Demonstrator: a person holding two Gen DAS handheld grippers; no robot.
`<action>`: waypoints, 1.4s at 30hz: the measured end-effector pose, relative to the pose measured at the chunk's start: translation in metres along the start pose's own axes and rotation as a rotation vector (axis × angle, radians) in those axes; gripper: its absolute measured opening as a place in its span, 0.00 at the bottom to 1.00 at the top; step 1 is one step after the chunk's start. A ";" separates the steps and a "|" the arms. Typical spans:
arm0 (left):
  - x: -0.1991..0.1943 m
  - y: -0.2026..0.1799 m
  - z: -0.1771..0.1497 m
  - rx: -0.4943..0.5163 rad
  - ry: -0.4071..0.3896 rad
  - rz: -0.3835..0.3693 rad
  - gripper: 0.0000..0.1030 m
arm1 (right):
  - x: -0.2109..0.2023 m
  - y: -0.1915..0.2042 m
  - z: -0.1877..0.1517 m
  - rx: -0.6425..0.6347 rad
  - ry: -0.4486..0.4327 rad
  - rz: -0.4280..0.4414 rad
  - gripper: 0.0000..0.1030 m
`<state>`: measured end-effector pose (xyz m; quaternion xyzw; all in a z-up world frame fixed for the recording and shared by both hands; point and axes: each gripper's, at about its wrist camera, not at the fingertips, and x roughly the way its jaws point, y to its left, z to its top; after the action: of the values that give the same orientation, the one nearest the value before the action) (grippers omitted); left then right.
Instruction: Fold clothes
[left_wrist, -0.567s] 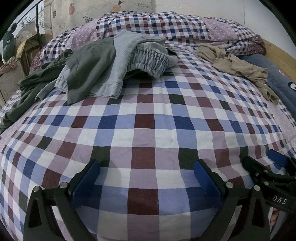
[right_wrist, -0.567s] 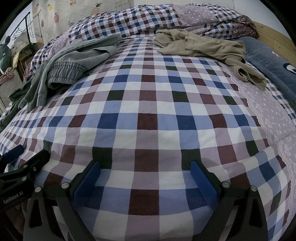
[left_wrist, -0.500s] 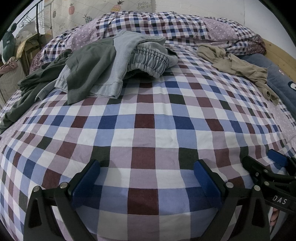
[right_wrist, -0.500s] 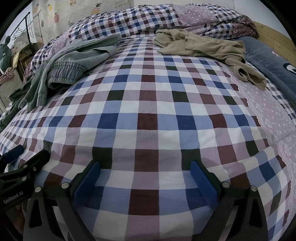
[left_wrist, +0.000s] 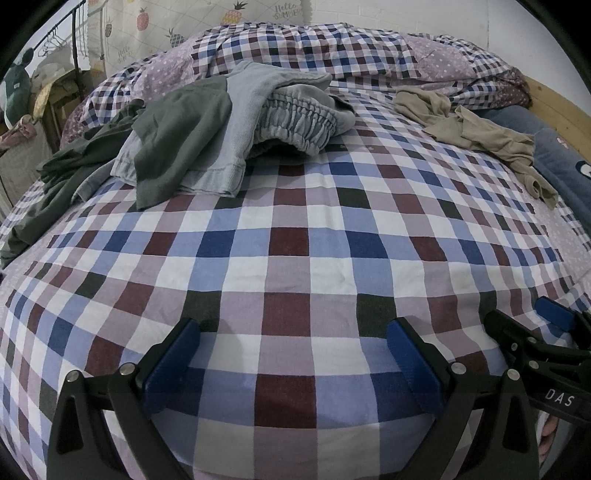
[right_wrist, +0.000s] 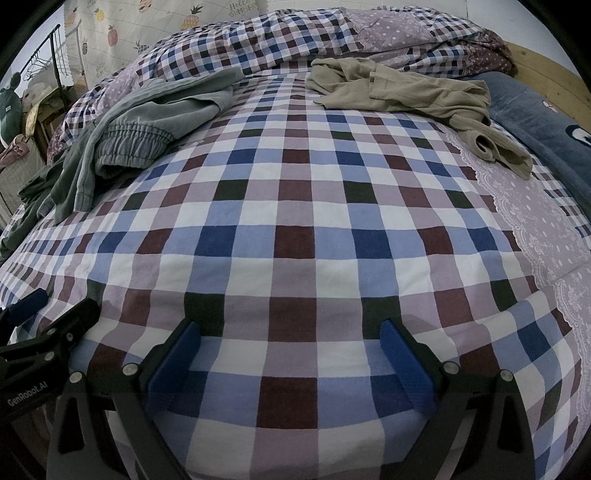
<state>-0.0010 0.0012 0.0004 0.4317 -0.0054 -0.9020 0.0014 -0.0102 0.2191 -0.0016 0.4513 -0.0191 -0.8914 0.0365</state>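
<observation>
Well beyond both wide-open, empty grippers, left gripper (left_wrist: 291, 328) and right gripper (right_wrist: 290, 326), lie crumpled clothes (left_wrist: 236, 125)

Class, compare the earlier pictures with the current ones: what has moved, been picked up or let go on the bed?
Nothing visibly changed. Both the left gripper and right gripper hang open and empty over the checked bedsheet; the grey clothes pile and beige garment lie untouched.

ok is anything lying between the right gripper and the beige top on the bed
Nothing visible does. Only bare checked bedsheet lies between the open right gripper and the beige top; the grey clothes pile sits well off to the left.
</observation>
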 end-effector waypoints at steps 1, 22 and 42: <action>0.000 0.000 0.000 0.000 -0.001 -0.001 1.00 | 0.001 0.000 0.000 0.000 0.000 0.000 0.97; -0.001 0.002 0.001 -0.001 -0.002 -0.004 1.00 | 0.001 -0.003 0.001 0.006 0.000 0.007 0.98; -0.016 0.012 0.002 0.017 -0.023 -0.034 0.99 | -0.007 -0.004 0.000 0.020 -0.017 0.049 0.98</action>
<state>0.0077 -0.0109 0.0140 0.4214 -0.0055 -0.9067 -0.0175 -0.0065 0.2241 0.0041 0.4434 -0.0392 -0.8938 0.0535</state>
